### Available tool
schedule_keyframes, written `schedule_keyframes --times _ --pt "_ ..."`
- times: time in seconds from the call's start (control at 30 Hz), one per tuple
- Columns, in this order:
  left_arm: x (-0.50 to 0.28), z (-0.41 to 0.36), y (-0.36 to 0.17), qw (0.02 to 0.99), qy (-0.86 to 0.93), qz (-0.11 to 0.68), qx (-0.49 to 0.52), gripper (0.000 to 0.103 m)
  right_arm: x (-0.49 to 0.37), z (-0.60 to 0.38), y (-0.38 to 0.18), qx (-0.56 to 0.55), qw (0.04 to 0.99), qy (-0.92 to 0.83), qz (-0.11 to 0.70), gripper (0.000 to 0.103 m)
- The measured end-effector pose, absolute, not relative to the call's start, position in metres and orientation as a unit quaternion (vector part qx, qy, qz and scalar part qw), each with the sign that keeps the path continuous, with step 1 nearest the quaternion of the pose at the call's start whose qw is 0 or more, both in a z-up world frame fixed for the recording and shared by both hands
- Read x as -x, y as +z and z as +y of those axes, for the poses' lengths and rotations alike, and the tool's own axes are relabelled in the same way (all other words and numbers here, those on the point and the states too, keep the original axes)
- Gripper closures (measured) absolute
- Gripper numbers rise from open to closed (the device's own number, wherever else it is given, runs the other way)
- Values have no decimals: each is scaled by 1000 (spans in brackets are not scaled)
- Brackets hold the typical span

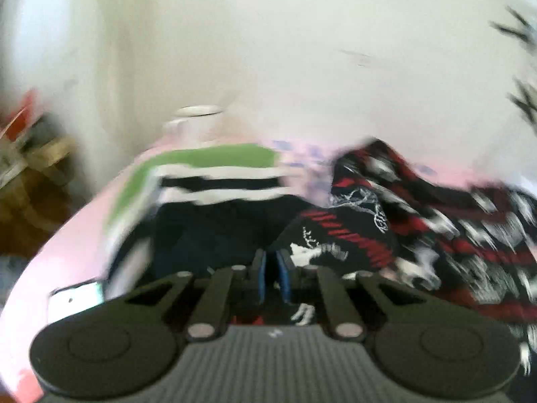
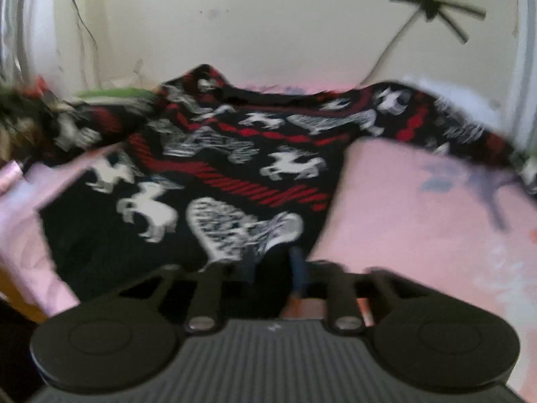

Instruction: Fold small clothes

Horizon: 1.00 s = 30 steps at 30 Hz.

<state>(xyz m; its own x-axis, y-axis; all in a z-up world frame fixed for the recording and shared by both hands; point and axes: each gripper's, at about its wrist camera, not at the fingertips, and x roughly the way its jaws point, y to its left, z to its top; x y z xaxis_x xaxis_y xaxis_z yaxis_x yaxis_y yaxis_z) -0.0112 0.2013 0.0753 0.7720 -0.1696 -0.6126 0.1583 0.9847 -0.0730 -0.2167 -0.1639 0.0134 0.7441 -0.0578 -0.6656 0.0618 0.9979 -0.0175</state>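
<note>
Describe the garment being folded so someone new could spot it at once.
Start at the pink bedsheet below the pale wall. Spread across it lies the black sweater, beside a green, white and black striped garment. Only the sweater carries white animal figures and red bands.

Bare pink sheet point(image 2: 419, 201) right of patterned sweater point(image 2: 235, 154)

L gripper point(image 1: 272, 270) & R gripper point(image 2: 273, 268) — both angled downward, jaws near-closed, blue pads close together.

Pale wall point(image 2: 268, 16), pink bedsheet point(image 2: 419, 201)
</note>
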Motion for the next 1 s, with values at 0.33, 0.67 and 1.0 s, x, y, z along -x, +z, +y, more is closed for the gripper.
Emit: schedule_keyframes --times 0.33,0.67,1.0 --pt "70 161 54 907 -204 366 -40 68 241 -222 36 -118 930 -62 344 86" --pt "89 114 10 874 -250 408 -83 83 230 -186 11 -96 930 -9 354 63" --pt "156 155 77 865 -329 371 -78 95 261 -227 95 -26 954 -80 289 103"
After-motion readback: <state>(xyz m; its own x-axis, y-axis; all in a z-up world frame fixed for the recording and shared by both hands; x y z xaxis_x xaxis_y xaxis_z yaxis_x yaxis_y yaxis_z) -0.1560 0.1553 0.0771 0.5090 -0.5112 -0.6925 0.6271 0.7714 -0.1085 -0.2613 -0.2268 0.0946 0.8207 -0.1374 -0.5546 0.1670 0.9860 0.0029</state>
